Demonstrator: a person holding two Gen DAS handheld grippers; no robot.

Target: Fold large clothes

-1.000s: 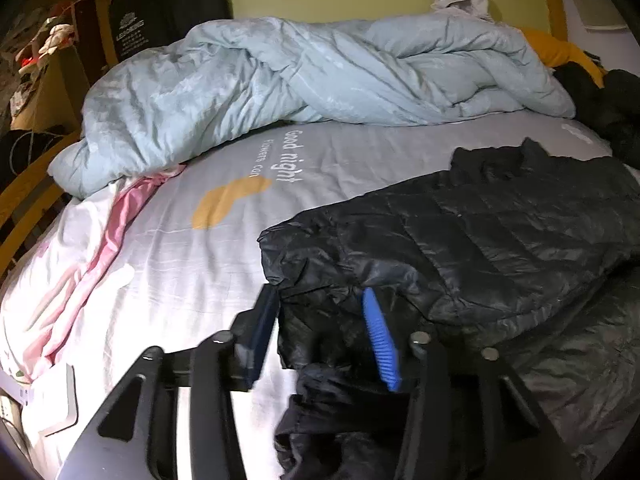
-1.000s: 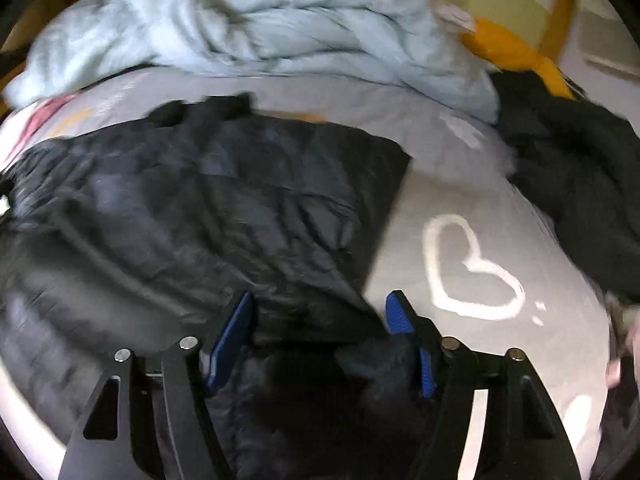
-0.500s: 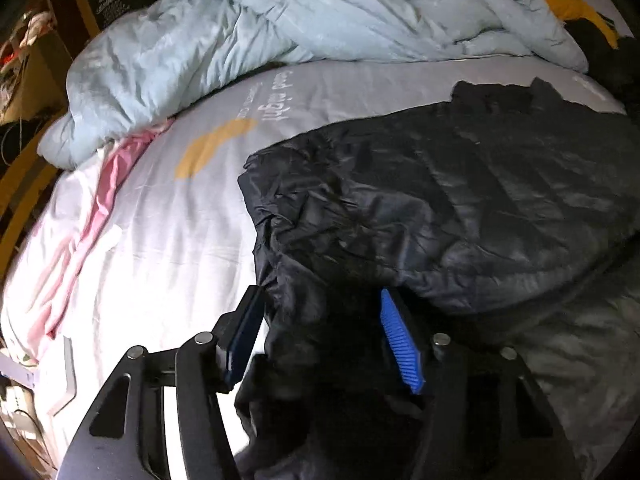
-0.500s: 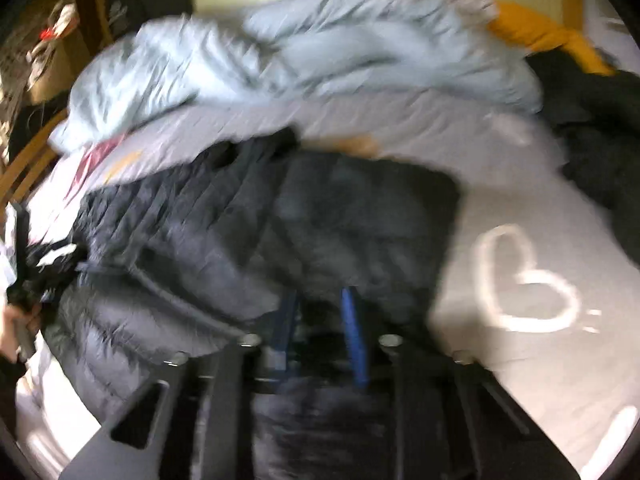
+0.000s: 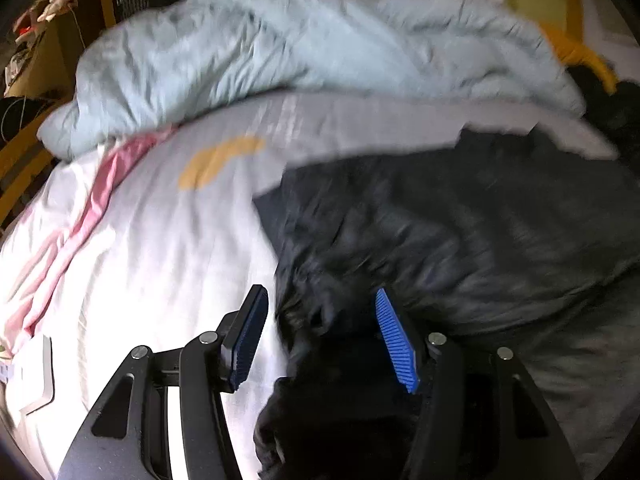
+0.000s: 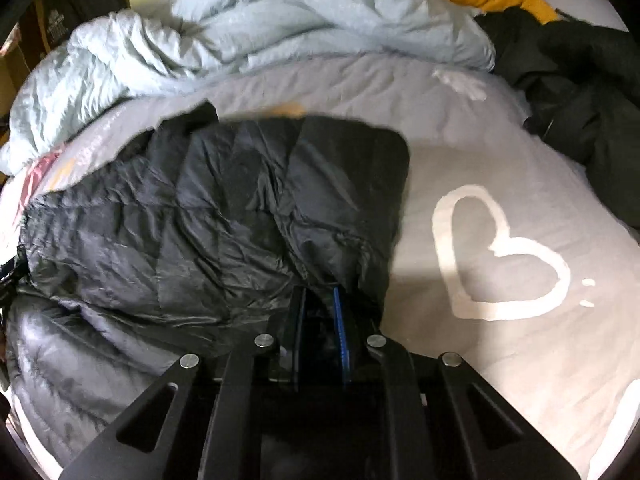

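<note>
Okay, both grippers at the near edge of the black jacket [image 6: 224, 216], spread on the bed sheet [image 6: 500, 152].

My right gripper [image 6: 320, 320]: jaws closing, nearly together, pinching a jacket fold between the pads. My left gripper [image 5: 320, 332]: jaws apart, dark jacket fabric bunched between them; I can't tell if the pads press it. No containers in sight. Left view is motion-blurred. Pale blue duvet [image 5: 280, 48] heaped at the far side, dark clothes pile [image 6: 580, 92] at right, cut off by the frame.
</note>
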